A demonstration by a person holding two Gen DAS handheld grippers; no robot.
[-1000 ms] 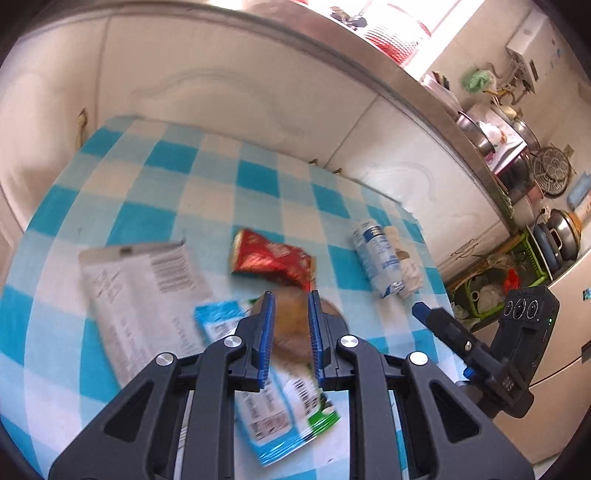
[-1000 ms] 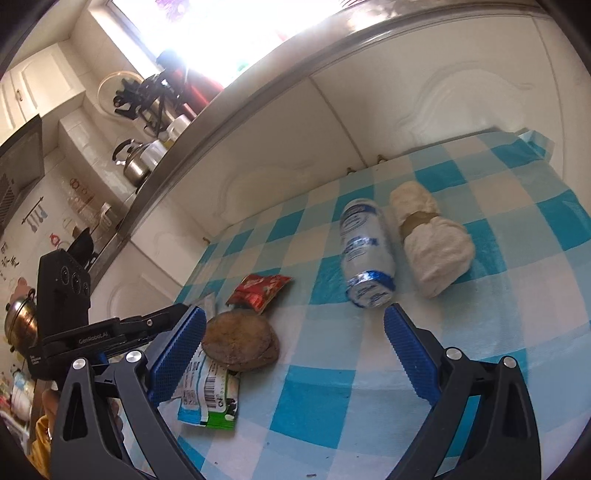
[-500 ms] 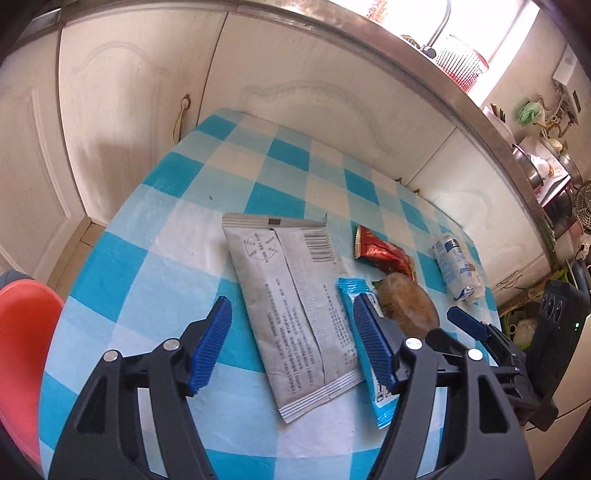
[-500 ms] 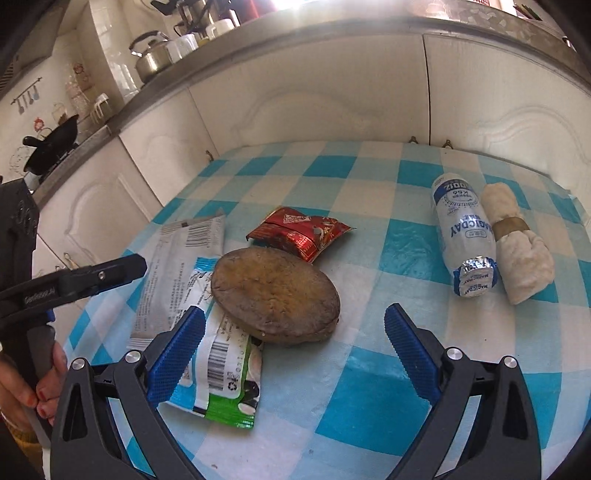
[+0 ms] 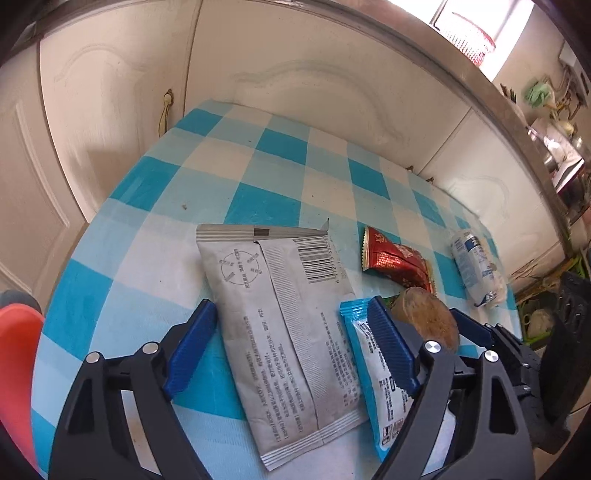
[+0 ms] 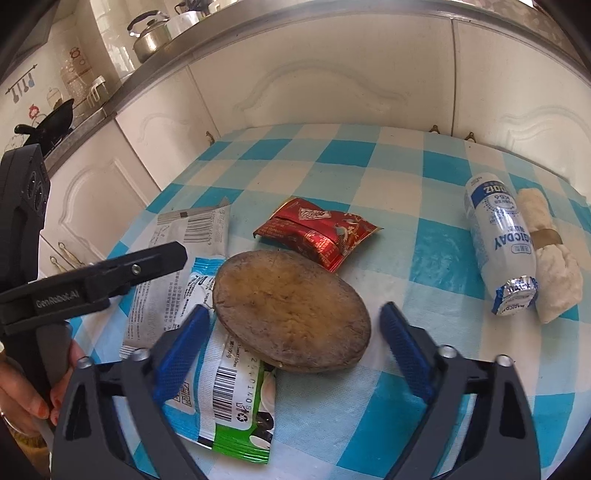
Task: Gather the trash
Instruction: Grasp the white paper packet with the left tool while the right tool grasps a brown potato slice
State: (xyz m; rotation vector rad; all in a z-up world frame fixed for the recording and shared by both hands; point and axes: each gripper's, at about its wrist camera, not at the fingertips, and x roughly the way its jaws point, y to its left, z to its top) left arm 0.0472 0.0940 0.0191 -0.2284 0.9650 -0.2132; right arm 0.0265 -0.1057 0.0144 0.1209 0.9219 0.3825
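Blue-and-white checked tablecloth (image 5: 280, 173) spread over a table, pushed up against white cabinet doors (image 5: 303, 92) with moulded panels and small brass handles (image 5: 165, 112). Above those, a steel counter edge (image 6: 295, 26) running along the top. On the counter, seen from the right wrist: a metal kettle (image 6: 149, 35) and, further left, a black pan (image 6: 53, 120), with wall stickers of utensils behind. Bright window and a red mesh basket (image 5: 469, 40) at upper right from the left wrist. Orange-red plastic rim (image 5: 16, 369) at the lower left, below table level. Green crate (image 5: 535, 317) with indistinct contents at far right.
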